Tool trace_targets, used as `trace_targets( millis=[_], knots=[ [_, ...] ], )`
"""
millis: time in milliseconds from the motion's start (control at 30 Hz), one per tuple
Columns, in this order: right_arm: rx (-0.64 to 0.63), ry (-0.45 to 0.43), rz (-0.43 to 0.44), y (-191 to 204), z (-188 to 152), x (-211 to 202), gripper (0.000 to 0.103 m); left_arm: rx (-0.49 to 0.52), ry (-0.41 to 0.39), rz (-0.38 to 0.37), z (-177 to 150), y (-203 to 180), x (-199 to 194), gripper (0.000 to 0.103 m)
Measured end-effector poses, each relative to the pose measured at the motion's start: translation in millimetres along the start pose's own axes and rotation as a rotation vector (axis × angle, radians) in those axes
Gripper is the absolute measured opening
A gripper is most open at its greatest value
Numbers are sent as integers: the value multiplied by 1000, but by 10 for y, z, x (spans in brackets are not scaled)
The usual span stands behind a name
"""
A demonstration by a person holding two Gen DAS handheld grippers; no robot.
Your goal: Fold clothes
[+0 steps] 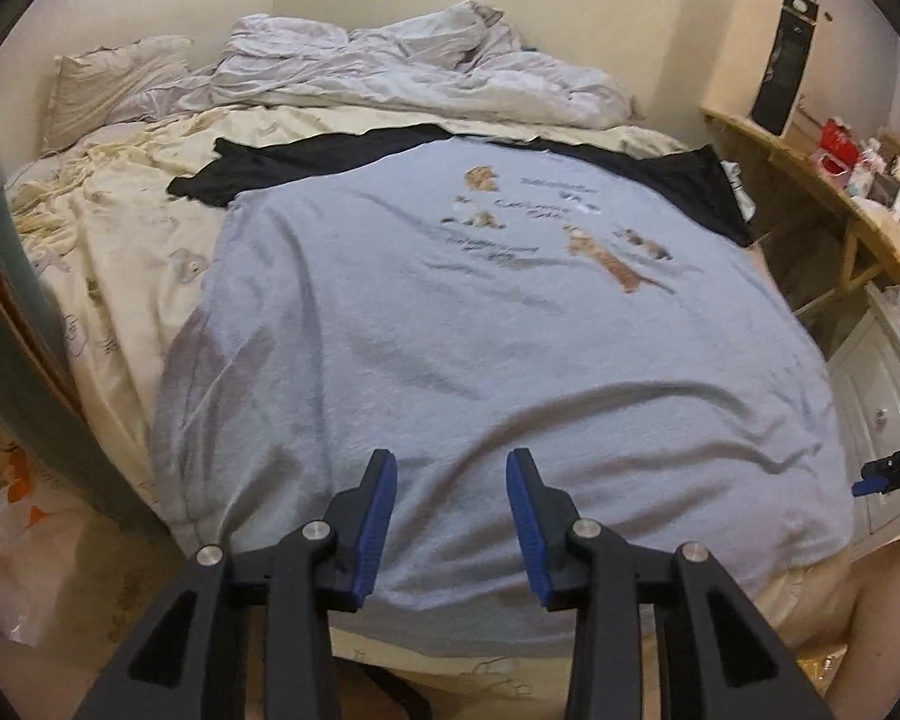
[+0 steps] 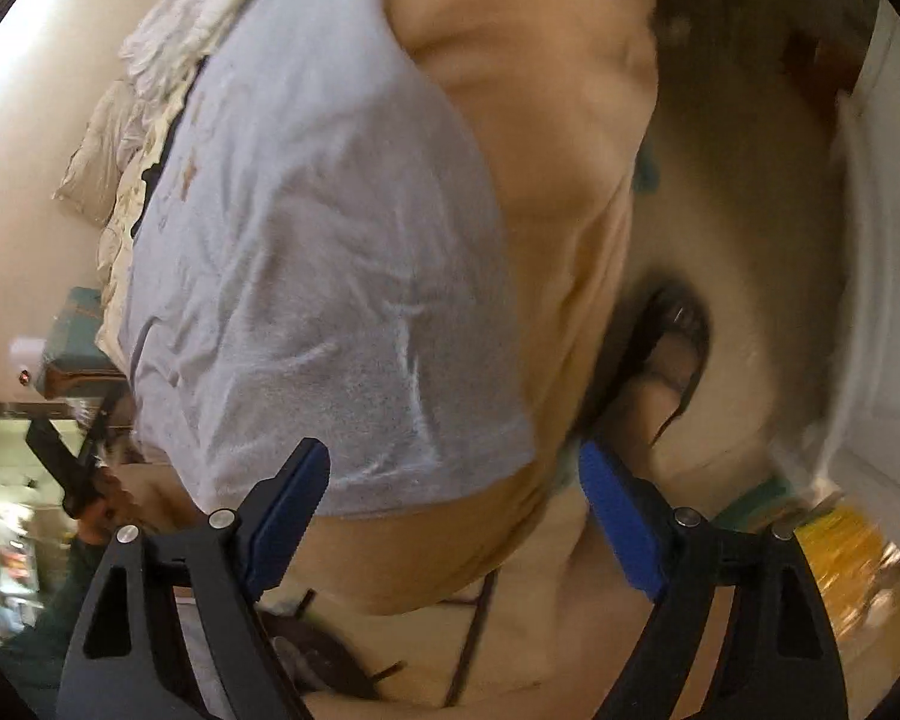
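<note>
We are looking down the left gripper at a light blue T-shirt lying spread out flat on the bed, its cat print facing up. The blue pads are standing apart above the shirt's near hem, gripping nothing, the cloth lying slack below them. A black garment is peeking out from under the shirt's far edge, and beyond it a crumpled pale duvet is sitting against the wall beside a pillow. Off to the right a wooden shelf is carrying small clutter.

Over on the other side, the right gripper is hovering by the corner of the bed with its jaws spread wide and nothing caught between them; the view is blurring badly. The shirt's corner is draping over the cream sheet just past the left-hand pad. At the far left of that view we are catching the other gripper, dark and smeared.
</note>
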State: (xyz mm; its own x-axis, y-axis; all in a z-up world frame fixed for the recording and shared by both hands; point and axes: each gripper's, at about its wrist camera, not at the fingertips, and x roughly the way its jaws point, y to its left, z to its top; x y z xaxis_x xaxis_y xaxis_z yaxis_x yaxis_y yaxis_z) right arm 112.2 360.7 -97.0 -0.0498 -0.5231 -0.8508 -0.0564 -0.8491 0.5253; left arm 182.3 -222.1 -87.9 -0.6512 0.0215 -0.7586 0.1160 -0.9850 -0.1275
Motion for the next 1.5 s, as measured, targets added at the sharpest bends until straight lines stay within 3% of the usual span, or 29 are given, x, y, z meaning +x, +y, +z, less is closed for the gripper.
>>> trace_targets(
  millis=[133,367,433,533,567,600,733,800,900,933,967,1067,1167,1233,1300,1433,1467,1500],
  knots=[
    [-71,72,-54,92,66,184,85,-21,13,34,-38,75,25,38],
    [-60,81,20,63,94,295,80,-22,13,43,-18,47,47,38],
    [-74,65,61,79,61,259,56,-7,13,38,-11,25,40,39],
    [-115,9,19,171,-42,99,31,-1,11,41,-4,40,22,39],
    [-115,-13,4,190,-77,33,10,-9,12,48,-4,72,14,39],
    [-120,-45,-4,226,-130,-70,6,-20,12,57,-5,110,6,39],
    [-162,-197,40,410,-334,-552,5,-102,20,100,18,374,-40,39],
    [-166,-230,48,474,-366,-693,5,-143,42,115,15,553,-45,39],
    [-173,-276,50,555,-355,-802,5,-178,101,81,-45,808,-17,39],
    [-175,-287,55,578,-340,-821,5,-187,122,64,-71,892,-4,44],
    [-177,-296,59,604,-326,-834,5,-196,144,47,-96,975,9,52],
    [-189,-309,39,692,-291,-796,5,-159,119,56,-214,1129,-30,53],
    [-165,-312,37,730,-280,-767,5,-201,159,3,-391,1301,102,53],
    [-167,-304,28,772,-279,-762,5,-203,191,31,-460,1382,264,53],
    [-169,-298,18,809,-276,-756,5,-223,211,48,-475,1475,432,53],
    [-161,-292,-1,845,-217,-717,5,-244,225,10,-422,1502,668,54],
    [-162,-291,-7,861,-202,-709,5,-242,231,-1,-409,1485,713,47],
    [-164,-290,-14,878,-188,-700,5,-237,233,-20,-396,1459,735,31]
  ],
)
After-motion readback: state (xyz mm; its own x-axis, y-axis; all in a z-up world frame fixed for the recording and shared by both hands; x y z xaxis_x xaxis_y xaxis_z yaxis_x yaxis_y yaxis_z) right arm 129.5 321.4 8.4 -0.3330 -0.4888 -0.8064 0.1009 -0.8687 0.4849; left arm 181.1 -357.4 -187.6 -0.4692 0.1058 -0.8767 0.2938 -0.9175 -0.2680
